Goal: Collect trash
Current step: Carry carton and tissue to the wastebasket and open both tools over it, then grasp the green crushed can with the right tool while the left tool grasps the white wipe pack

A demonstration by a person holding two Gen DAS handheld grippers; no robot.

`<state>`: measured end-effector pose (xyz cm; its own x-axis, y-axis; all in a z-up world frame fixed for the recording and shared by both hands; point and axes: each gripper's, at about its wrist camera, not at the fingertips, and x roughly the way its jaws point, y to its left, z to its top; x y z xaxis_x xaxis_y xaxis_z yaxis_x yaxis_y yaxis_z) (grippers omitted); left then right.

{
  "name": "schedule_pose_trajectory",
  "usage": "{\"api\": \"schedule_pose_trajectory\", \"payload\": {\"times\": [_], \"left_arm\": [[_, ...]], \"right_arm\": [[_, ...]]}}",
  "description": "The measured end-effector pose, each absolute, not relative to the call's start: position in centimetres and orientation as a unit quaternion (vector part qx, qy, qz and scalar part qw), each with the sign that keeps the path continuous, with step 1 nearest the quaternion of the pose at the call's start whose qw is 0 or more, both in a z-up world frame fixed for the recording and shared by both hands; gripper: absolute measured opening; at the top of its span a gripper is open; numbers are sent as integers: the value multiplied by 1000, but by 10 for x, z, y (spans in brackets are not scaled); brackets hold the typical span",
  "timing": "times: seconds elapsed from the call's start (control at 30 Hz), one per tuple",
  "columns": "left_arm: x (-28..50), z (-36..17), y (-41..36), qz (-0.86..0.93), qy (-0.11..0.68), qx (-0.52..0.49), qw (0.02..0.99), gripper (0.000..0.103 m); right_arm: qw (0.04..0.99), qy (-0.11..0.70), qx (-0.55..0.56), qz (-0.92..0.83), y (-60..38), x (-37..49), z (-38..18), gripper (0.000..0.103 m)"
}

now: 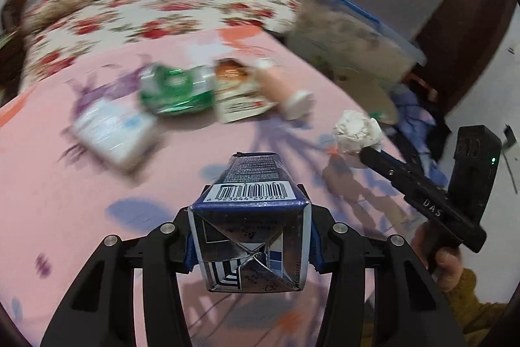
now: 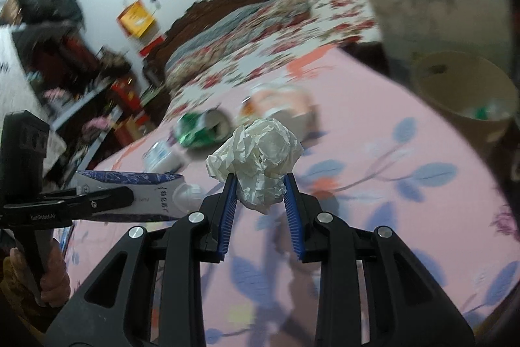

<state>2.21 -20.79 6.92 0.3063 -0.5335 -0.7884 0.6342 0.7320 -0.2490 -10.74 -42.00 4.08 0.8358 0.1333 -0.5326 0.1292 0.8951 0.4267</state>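
Blue carton [image 1: 248,230]: blue/white drink box w/ barcode, clamped betw. left gripper [image 1: 249,244] fingers, held above the pink sheet; base end faces the left cam.
White paper wad [image 2: 256,160]: crumpled tissue-like ball, pinched betw. blue pads of right gripper [image 2: 260,194], also up off the bed.
Left fingers: closed on carton, pads pressing both sides.
Right fingers: closed on paper wad.
Hands: right hand [image 1: 442,252] on its gripper handle, mustard sleeve [image 1: 471,311]; left hand [image 2: 53,275] seen low-left in right cam.
Pink sheet [image 1: 81,217]: bed cover w/ blue/purple leaf print, carries the rest of the trash.
Other trash on bed: crushed green can [image 1: 177,91], white packet [image 1: 112,129] near it, orange/white wrapper [image 1: 239,93] beside the can, pinkish tube w/ white cap [image 1: 282,90] touching wrapper; all blurred.
Tan bin [image 2: 468,93]: round, open, off the bed's edge, some scraps inside.
Clear tubs [image 1: 383,8]: stacked, blue-rimmed lids, behind bin.
Floral quilt [image 1: 136,5]: red/white, far end of bed.
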Motion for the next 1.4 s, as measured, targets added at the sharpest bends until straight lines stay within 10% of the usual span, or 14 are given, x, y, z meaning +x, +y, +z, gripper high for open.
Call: {"api": "schedule_pose_trajectory", "payload": {"times": [0.53,0.63,0.7,0.77,1.4], "left_arm": [[76,86,-470,-492,479,63,724,47],[86,78,-521,-502,487,61,713,52],[89,68,-543,-484,496,70,717,83],[90,65,-549,-479,492,65,724,83],[20,41,-249,-376,448,76,808,82]], "right_arm": [[913,244,284,-160,-613,-123,49,32],[906,249,294,-179,-641,-112,43,44],[900,243,309,-190,-655,-111,37,72],[900,232,312,-198,-659,-113,38,72],[901,269,339,-34,-488,-93,21,71]]}}
